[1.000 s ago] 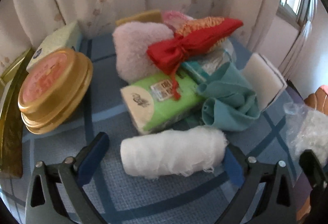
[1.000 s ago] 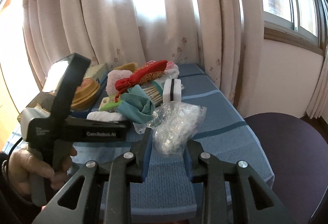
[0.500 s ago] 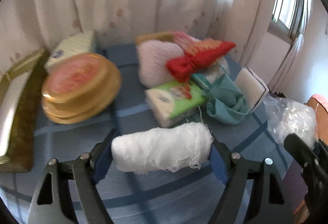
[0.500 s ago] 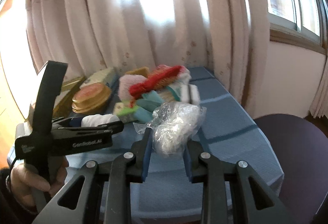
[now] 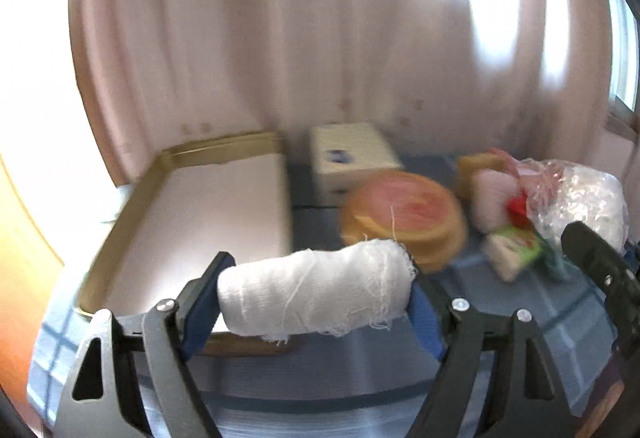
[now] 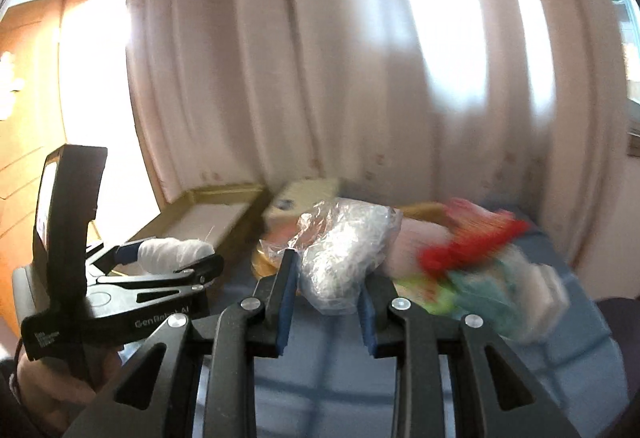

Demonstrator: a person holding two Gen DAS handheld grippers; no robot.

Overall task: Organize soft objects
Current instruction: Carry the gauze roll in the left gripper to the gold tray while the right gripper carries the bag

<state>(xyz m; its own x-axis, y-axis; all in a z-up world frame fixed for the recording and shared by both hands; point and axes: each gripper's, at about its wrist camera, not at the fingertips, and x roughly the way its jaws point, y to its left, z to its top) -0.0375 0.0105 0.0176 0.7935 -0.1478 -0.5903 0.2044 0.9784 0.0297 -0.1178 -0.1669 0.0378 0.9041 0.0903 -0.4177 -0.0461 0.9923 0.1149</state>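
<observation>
the left gripper (image 5: 316,298) is pinching the white gauze roll (image 5: 314,288) end to end between its blue pads, held clear above the near left part of the tabletop (image 5: 320,390), just in front of the gold-rimmed tray (image 5: 120,234) at the left edge. the right gripper (image 6: 326,302) is clamped on the clear plastic bag (image 6: 344,250) of white filling, raised above the middle of the tabletop. judged step: carry each soft item to the tray and set it inside. to do it well, keep the roll level, bring it over the near rim before lowering, and release only once it rests on the tray floor; loose gauze threads could catch on the rim. the left wrist view shows the whole pale tray floor and the round gold tin (image 5: 404,217) beside it; the right wrist view shows only the tray's far corner, but adds the blurred pile of red, green and teal soft goods (image 6: 476,270) toward the right edge
</observation>
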